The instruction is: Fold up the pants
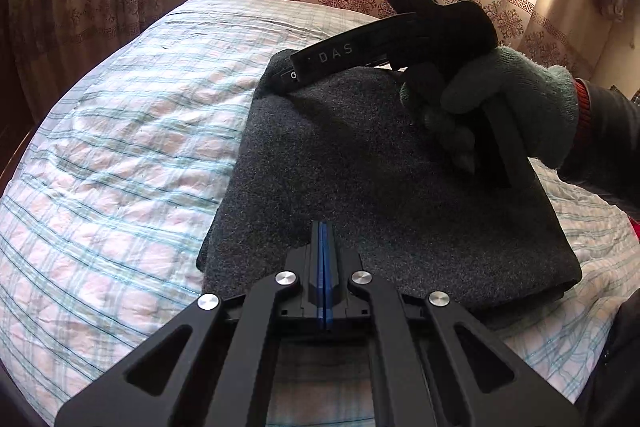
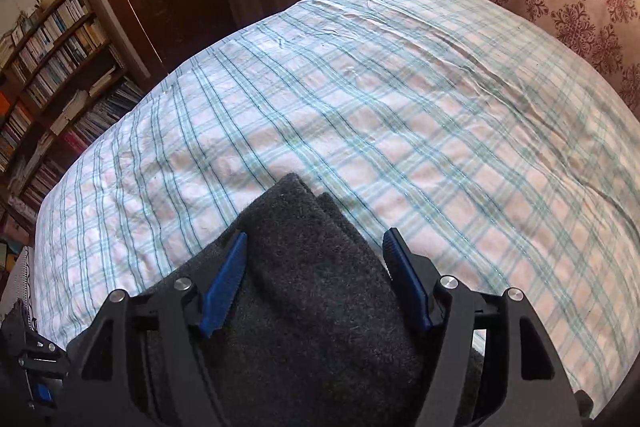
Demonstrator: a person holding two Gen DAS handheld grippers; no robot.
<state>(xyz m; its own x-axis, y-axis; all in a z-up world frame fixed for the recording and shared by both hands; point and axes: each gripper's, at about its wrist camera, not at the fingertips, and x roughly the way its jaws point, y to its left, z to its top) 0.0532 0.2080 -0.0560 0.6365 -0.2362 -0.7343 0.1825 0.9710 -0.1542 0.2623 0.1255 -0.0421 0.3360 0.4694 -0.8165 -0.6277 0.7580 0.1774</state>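
Pants (image 1: pixel 384 187) lie folded under closed left tongs (image 1: pixel 324 227), spread right tongs (image 2: pixel 316 247).

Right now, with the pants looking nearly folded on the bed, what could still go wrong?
1. The right hand-held gripper is open over the far corner of the pants, where the layers sit uneven; closing there might catch only the top layer.
2. The left hand-held gripper is shut, holding nothing, so the stack could slide on the bedsheet if tugged.

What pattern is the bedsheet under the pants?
Teal-and-pink plaid bedsheet on white, clearest in the right wrist view.
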